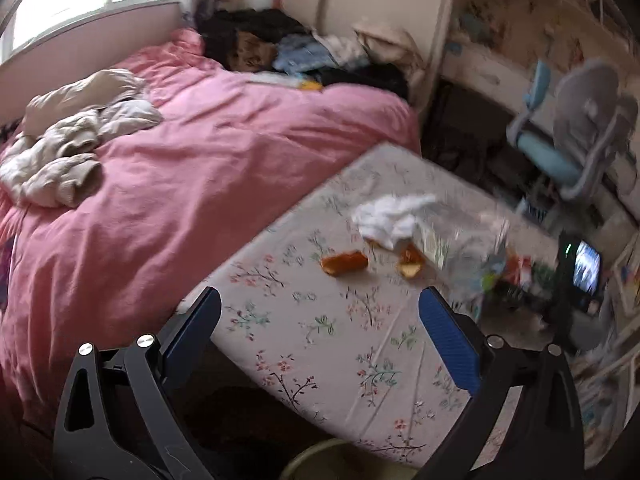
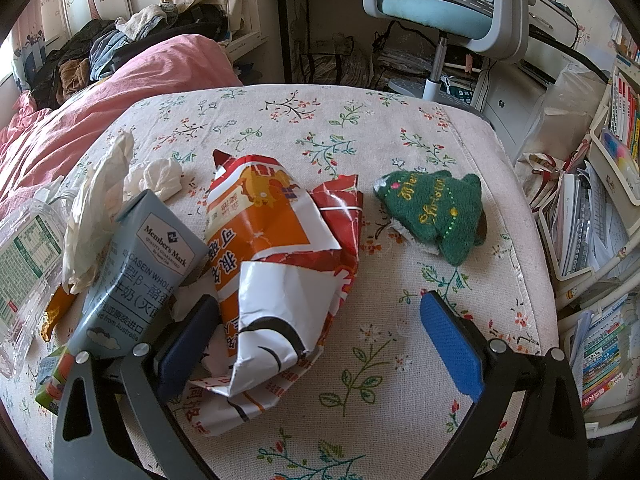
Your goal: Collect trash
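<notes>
Floral cloth covers the tabletop (image 2: 400, 380) beside a pink-quilted bed (image 1: 200, 168), and the litter sits bunched toward its left half, probably dropped after a snack. From left to right in the right wrist view lie a clear plastic tray (image 2: 24, 264), crumpled tissues (image 2: 160, 178), a grey-blue milk carton (image 2: 132, 276) tipped on its side, a torn orange-and-white snack bag (image 2: 276, 280) crushed flat, and a green knitted ornament (image 2: 436, 212) set apart. The left tongs (image 1: 320, 336) hang wide open and empty above the near edge, while the right tongs (image 2: 320, 344) gape around the bag's lower end without yet pinching it.
</notes>
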Demonstrator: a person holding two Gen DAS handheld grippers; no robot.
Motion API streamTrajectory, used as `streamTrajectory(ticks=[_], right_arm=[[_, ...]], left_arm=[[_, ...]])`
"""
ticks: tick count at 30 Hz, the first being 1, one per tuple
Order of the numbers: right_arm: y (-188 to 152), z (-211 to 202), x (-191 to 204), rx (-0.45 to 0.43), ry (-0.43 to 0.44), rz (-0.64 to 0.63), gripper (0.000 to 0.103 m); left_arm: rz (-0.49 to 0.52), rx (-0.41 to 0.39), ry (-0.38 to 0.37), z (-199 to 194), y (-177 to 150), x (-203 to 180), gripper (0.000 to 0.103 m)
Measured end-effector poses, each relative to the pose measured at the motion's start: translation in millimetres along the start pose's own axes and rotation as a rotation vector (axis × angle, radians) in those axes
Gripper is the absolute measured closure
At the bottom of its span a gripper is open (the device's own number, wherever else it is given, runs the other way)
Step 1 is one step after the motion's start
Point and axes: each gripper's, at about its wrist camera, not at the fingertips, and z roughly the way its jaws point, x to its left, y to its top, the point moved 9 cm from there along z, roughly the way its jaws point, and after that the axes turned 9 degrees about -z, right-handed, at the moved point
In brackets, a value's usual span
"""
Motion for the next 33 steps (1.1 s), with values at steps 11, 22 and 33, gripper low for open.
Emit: streamTrajectory(ticks=[11,22,33], right_arm=[[-0.1,0.0,-0.7,0.000,0.000,0.000,0.007],[0.7,1.1,0.8,0.000,-0.001,0.000,0.007],[0.8,1.3,0.7,0.000,-0.001,0.000,0.007]], left_arm=[[0.182,0.126,-0.149,40.9,-17.6,-61.3,0.007],[0.165,0.027,-0.265,8.4,1.8,-78.1,0.007],[0.160,0.018,-0.343,8.1,-3.6,-95.9,0.007]])
